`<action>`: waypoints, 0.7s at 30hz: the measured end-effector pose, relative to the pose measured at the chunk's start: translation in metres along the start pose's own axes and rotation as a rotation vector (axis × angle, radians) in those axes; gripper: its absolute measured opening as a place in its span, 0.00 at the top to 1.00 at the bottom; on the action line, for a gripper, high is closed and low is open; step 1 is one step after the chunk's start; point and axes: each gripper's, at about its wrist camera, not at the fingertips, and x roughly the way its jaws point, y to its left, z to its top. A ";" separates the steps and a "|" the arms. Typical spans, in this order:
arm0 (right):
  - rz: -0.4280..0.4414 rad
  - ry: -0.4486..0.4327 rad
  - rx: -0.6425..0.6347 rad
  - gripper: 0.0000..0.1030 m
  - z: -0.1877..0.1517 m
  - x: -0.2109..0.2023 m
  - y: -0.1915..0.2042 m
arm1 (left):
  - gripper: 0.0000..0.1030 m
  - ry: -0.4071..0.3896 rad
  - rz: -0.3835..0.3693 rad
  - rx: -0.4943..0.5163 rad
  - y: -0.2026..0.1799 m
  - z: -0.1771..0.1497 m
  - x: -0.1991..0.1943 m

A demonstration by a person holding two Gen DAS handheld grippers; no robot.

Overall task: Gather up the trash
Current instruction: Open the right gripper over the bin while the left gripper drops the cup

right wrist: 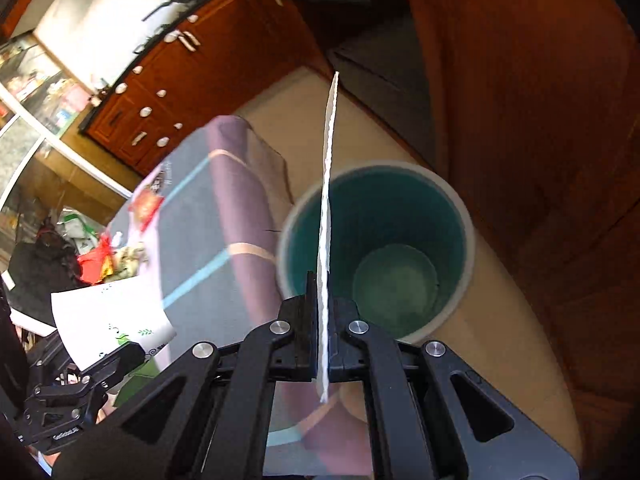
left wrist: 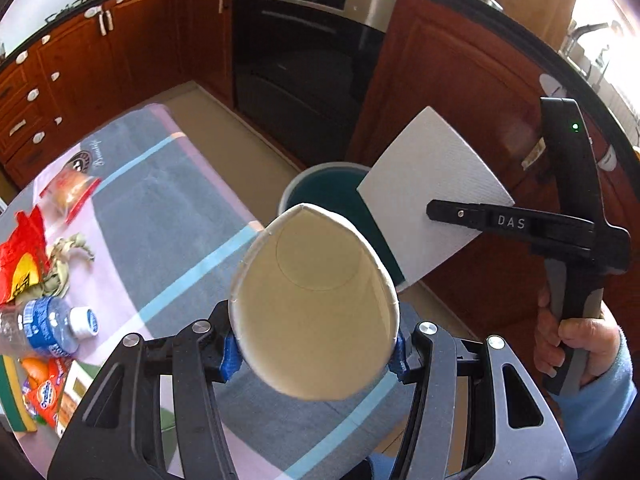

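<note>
We read "DAS" in white capitals on the black finger of the right gripper (left wrist: 472, 216), where it clamps the white napkin (left wrist: 432, 184). Left of the left gripper (left wrist: 314, 354), the tablecloth (left wrist: 160, 200) bears a round emblem with cursive script, and the water bottle (left wrist: 48, 328) a blue label; both are illegible.

Daylight floods your left wrist view from the window (left wrist: 624, 52) at the upper right, blown to white with a purple fringe along the lens edge. Cabinets (left wrist: 452, 92) beside it sit in warm, moderate light; the oven front (left wrist: 304, 68) reads dark. Motion blur smears your wrappers (left wrist: 70, 192) at left. In your right wrist view, the bin (right wrist: 464, 216) rim is blurred, the tablecloth (right wrist: 208, 216) streaked. Both views bow strongly at the edges, with black vignetted corners.
</note>
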 end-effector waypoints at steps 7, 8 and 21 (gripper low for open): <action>-0.032 0.069 0.068 0.94 0.006 0.036 -0.036 | 0.45 0.083 -0.021 0.042 -0.019 0.020 0.056; -0.030 0.079 0.075 0.94 0.006 0.039 -0.042 | 0.45 0.096 -0.023 0.043 -0.019 0.021 0.064; -0.067 0.058 0.130 0.24 0.013 0.043 -0.057 | 0.21 0.181 0.001 0.048 -0.014 0.035 0.118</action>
